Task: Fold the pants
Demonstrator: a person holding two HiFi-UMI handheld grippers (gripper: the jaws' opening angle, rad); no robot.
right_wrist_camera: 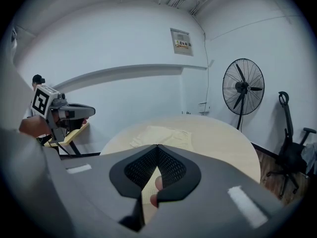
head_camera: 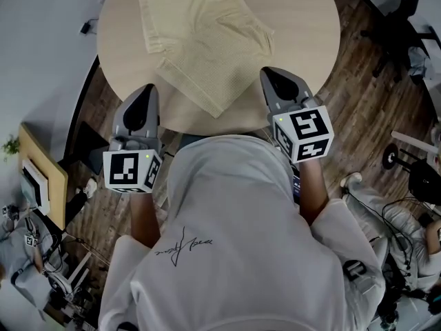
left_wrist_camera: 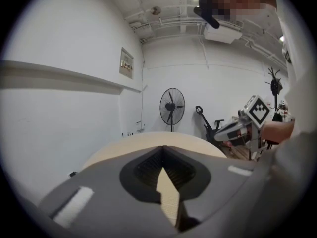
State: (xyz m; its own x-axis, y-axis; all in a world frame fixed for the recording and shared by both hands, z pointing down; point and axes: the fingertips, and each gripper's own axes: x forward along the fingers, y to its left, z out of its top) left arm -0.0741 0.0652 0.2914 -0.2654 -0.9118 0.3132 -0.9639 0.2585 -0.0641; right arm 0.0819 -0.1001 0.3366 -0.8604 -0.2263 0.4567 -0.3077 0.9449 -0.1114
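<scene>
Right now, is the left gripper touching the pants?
Apart. The head view shows bare table between the left gripper and the pants.

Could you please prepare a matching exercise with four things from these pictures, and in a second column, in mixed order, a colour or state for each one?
Things:
1. shorts
2. standing fan
3. right gripper
4. table

Descriptions:
A. round, light wood
B. black, by the white wall
C. pale yellow, lying spread out
D. grey, jaws together

Pairs: 1-C, 2-B, 3-D, 4-A
</scene>
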